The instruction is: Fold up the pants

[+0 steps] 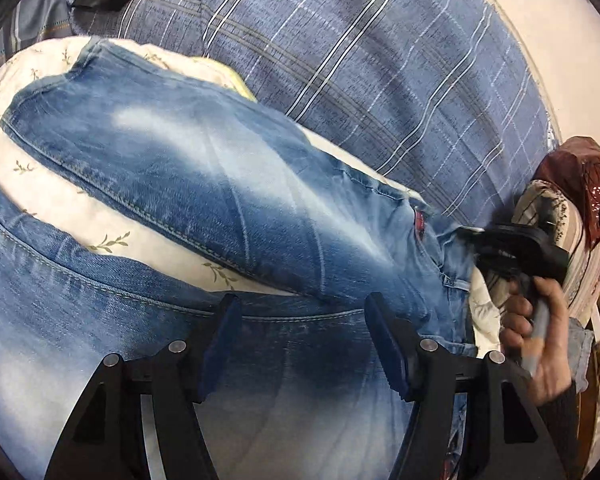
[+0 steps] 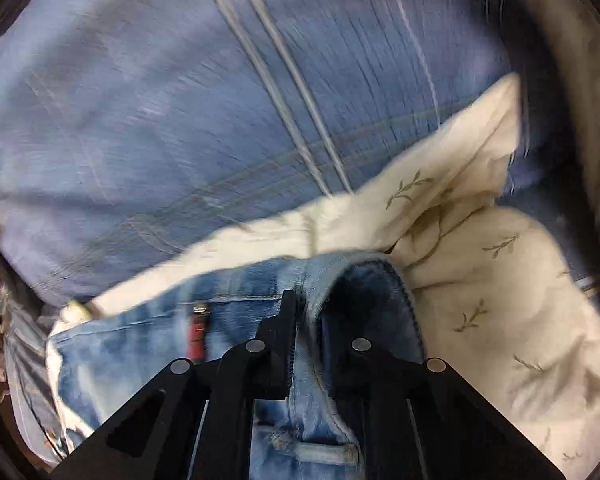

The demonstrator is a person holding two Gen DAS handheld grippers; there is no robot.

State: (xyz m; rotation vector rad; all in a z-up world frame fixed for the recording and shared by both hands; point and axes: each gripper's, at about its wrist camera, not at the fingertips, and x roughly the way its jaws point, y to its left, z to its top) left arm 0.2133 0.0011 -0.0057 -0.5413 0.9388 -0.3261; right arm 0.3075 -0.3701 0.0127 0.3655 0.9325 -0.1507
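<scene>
Jeans: they lie (image 1: 204, 184) spread over a white leaf-print pillow (image 1: 52, 200) on a blue plaid sheet (image 1: 380, 80); legs run off to the far left in my left view, waist at the right.
Right gripper: my fingers (image 2: 304, 320) are pinched shut on the waistband at the fly; denim bunches between the pads and a belt loop shows just below them. In the left view I see that gripper (image 1: 516, 252) at the waist with the hand (image 1: 540, 336) on its handle.
Left gripper: the jaws (image 1: 300, 328) stand wide apart and hold nothing, hovering over a leg near the crotch seam (image 1: 160, 300).
Step, as I judge it: get a second hold, then carry one half across the other.
Doing it well: I'd bring the left down on a seam or hem rather than flat cloth, catching both layers, and lift both ends together so the denim stays taut.
Edges: the pillow is soft and humped, so the fold could slide toward its near side; a red tag (image 2: 198, 336) sits just left of my right grip.
Open room: bare sheet beyond the jeans gives space to swing; clutter (image 1: 580, 192) crowds the right, so I'd keep clear of it.
</scene>
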